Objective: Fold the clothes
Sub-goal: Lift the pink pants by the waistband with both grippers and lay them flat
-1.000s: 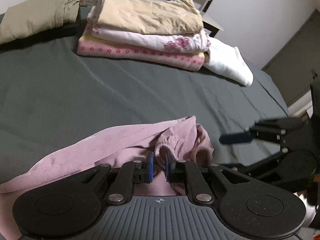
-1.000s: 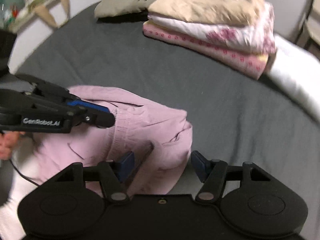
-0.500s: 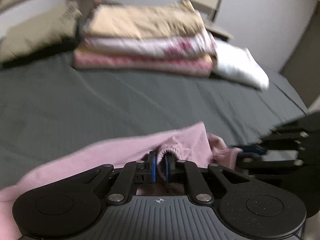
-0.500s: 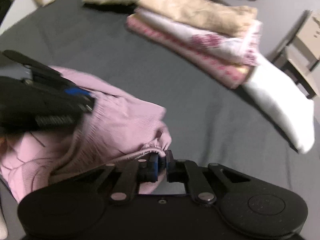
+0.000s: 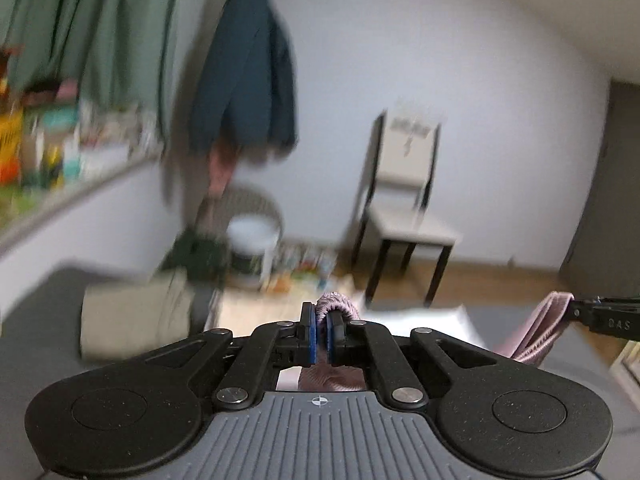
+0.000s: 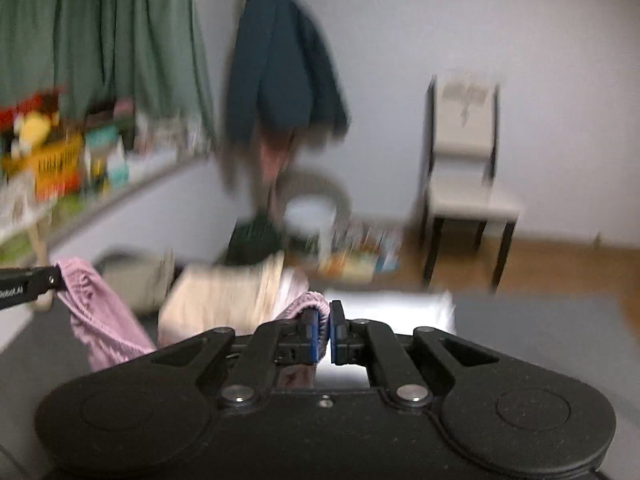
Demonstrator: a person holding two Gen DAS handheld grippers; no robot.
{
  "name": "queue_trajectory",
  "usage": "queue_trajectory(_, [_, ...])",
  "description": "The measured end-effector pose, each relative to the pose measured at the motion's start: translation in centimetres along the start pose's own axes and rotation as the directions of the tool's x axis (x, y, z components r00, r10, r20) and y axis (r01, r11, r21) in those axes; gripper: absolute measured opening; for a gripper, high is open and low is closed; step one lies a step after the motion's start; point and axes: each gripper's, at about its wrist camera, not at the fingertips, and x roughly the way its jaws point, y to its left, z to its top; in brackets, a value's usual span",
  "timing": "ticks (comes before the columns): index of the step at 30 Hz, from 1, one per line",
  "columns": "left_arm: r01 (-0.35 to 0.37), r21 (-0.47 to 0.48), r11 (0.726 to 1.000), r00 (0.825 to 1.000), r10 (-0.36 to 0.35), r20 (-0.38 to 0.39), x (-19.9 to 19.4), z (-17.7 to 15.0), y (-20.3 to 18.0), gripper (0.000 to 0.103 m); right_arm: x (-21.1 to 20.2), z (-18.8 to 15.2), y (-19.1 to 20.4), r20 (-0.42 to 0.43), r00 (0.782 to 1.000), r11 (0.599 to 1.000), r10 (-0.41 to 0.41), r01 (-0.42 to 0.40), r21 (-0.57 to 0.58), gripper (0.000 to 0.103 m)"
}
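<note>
While both cameras face the far wall, the left gripper (image 5: 319,338) has its blue pads pressed together on a gathered hem of the pink garment (image 5: 335,307), which bunches up over the fingertips. The right gripper (image 6: 325,334) is likewise clamped on a ribbed edge of the same garment, the cloth pinched between its closed fingers. From the right wrist view, the pink fabric hangs in a sagging span from the left gripper's tip at the left edge across to the right gripper, raised clear of the dark grey bed (image 6: 560,328). Behind the hanging cloth, on the far part of the bed, sits a folded beige piece (image 6: 224,292) atop a stack, with a folded olive item (image 5: 132,316) nearer the bed's far left corner and a white item (image 6: 392,308) to the right. Beyond the bed stand a pale chair (image 6: 464,168), a round stool (image 6: 310,212), a dark coat (image 6: 276,72) hanging on the wall and green curtains (image 6: 100,32). Both views are motion-blurred.
</note>
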Motion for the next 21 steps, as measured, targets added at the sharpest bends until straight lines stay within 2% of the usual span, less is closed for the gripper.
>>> queue_trajectory(3, [0.025, 0.015, 1.0, 0.996, -0.027, 0.083, -3.4, 5.4, -3.6, 0.004, -6.2, 4.8, -1.0, 0.148, 0.986, 0.996, -0.07, 0.078, -0.046, 0.005])
queue_trajectory(6, [0.047, 0.009, 0.999, 0.991, -0.048, 0.128, -6.4, 9.9, -7.0, 0.004, -12.3, 8.5, -2.2, 0.275, 0.953, 0.988, -0.126, 0.144, -0.047, 0.005])
queue_trajectory(10, [0.087, -0.003, 0.996, 0.984, -0.085, 0.155, -9.5, 13.7, -11.6, 0.004, -19.8, 11.3, -4.0, 0.375, 0.907, 0.976, -0.192, 0.215, -0.022, 0.006])
queue_trajectory(13, [0.137, -0.011, 0.99, 0.978, -0.134, 0.157, -10.8, 15.2, -14.9, 0.004, -23.1, 12.0, -6.2, 0.389, 0.888, 0.965, -0.245, 0.26, 0.013, 0.006])
queue_trajectory(16, [0.171, -0.001, 0.985, 0.975, -0.169, 0.144, -10.3, 15.1, -17.8, 0.005, -23.9, 11.9, -9.5, 0.371, 0.888, 0.961, -0.271, 0.269, 0.059, 0.006])
queue_trajectory(18, [0.182, 0.004, 0.983, 0.975, -0.181, 0.128, -9.1, 14.7, -19.5, 0.005, -22.4, 11.4, -12.0, 0.339, 0.896, 0.958, -0.287, 0.272, 0.094, 0.006])
queue_trajectory(21, [0.186, 0.014, 0.982, 0.977, -0.187, 0.1, -5.1, 13.9, -21.9, 0.005, -19.3, 10.2, -15.9, 0.28, 0.908, 0.949, -0.31, 0.279, 0.147, 0.006])
